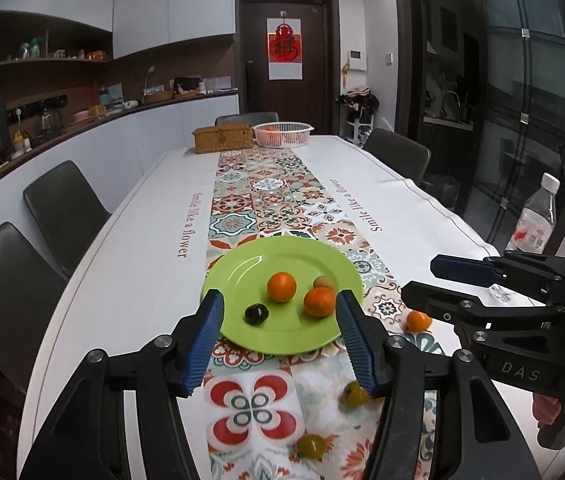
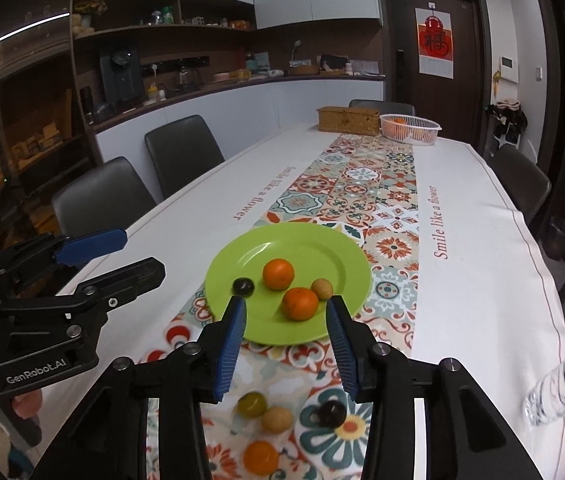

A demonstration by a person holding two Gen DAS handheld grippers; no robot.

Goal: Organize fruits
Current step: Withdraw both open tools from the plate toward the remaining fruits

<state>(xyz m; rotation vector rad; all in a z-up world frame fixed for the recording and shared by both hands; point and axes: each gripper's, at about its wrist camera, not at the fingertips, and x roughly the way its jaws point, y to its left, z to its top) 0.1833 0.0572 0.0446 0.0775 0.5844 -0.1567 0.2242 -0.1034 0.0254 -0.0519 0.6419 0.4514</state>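
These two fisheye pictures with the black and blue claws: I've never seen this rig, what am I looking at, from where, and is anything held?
There is no robot arm. A person holds a hand-held two-finger claw in each hand, and a camera on each looks forward along its fingers.

The left wrist view shows the left claw up close, with the right claw coming in from the side. The right wrist view shows the right claw up close and the left claw at its side. Both are open and hold nothing.

On the tablecloth lies a green plate with two mandarins, a dark plum-like fruit and a small tan fruit. More loose fruit lies nearer, including another mandarin and a greenish fruit. At the far end stand a white basket and a wicker box.
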